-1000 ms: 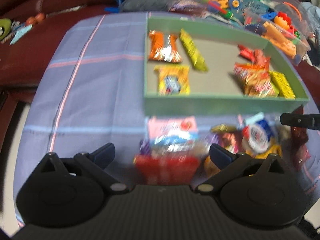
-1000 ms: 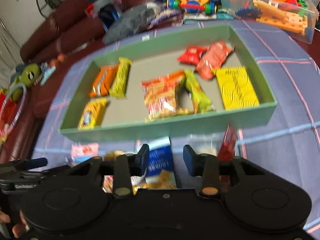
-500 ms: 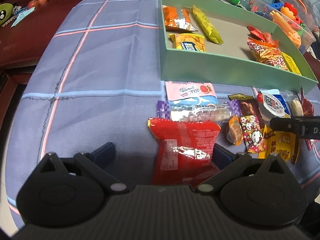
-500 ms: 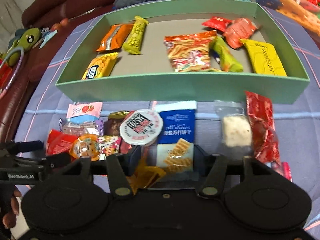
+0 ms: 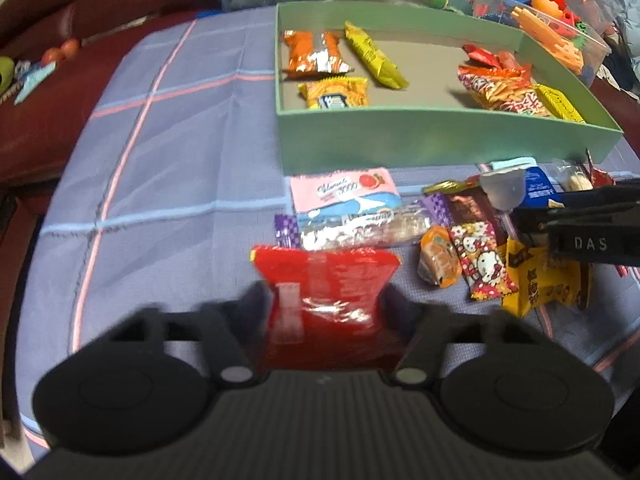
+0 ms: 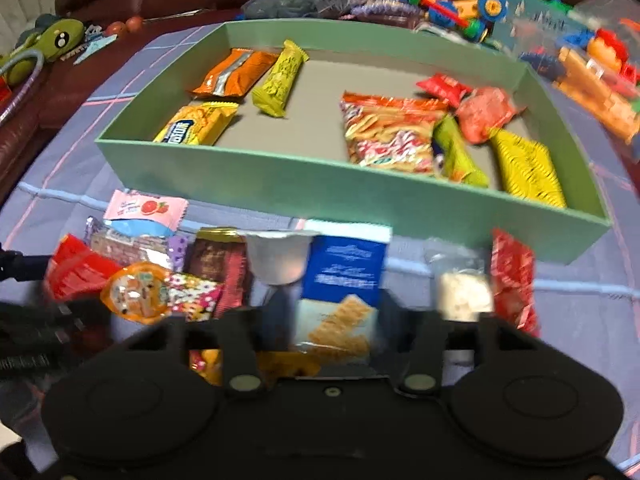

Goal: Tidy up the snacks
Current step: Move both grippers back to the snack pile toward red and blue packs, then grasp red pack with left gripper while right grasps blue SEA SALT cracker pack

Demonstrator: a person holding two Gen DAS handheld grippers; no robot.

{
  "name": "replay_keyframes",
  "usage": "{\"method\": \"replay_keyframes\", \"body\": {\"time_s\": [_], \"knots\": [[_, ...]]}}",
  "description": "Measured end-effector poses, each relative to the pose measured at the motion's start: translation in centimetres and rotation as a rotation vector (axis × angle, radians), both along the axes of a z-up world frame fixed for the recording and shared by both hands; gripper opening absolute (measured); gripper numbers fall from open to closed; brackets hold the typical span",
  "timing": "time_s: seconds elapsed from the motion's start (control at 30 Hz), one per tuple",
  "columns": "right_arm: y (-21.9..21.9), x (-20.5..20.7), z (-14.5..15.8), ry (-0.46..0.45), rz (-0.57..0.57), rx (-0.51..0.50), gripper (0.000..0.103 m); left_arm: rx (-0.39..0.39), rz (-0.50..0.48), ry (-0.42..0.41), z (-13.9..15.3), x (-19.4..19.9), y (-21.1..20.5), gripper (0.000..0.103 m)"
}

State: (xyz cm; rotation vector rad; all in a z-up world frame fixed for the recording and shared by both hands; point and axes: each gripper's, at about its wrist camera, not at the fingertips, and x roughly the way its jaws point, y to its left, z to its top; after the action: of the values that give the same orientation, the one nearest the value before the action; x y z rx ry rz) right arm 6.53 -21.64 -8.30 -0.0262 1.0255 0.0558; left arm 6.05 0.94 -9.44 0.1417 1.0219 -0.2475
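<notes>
A green box (image 5: 440,136) (image 6: 304,184) on the blue checked cloth holds several snack packets. More loose snacks lie in a row in front of it. My left gripper (image 5: 326,300) is shut on a red packet (image 5: 326,280), pinching its sides. My right gripper (image 6: 334,316) is closed on a blue cracker packet (image 6: 342,276), lifted with a white jelly cup (image 6: 278,258) standing tilted beside it. The right gripper's body (image 5: 580,232) shows at the right in the left wrist view.
Toy blocks in a clear bin (image 6: 592,68) lie behind the box. A dark red sofa (image 5: 60,40) with small toys stands at the left. Pink, purple, Hello Kitty and yellow packets (image 5: 536,284) lie between the grippers.
Both grippers closed on their packets and lifted a little. The jelly cup tipped from flat onto its side beside the blue packet.
</notes>
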Motion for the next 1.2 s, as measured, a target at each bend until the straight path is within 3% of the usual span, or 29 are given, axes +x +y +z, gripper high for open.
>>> {"method": "replay_keyframes", "body": {"time_s": [0.17,0.33,0.77,0.97,1.2], "knots": [[-1.6,-0.8,0.5,0.017,-0.039,0.069,0.036,-0.024,0.005,0.012,0.4,0.0,0.2,0.045],[-3.7,-2.1,1.6,0.002,-0.092,0.131,0.036,-0.07,0.02,0.041,1.0,-0.1,1.0,0.044],[-5.9,-3.4,4.4,-0.052,-0.129,0.237,0.036,-0.129,0.025,0.004,4.8,-0.8,1.4,0.044],[-6.6,-2.2,6.4,-0.092,-0.128,0.27,0.036,-0.163,0.003,-0.029,7.1,0.6,0.5,0.044],[-8.2,1.7,8.0,-0.127,-0.152,0.309,0.036,-0.191,-0.031,-0.072,9.1,5.3,-2.4,0.044]]}}
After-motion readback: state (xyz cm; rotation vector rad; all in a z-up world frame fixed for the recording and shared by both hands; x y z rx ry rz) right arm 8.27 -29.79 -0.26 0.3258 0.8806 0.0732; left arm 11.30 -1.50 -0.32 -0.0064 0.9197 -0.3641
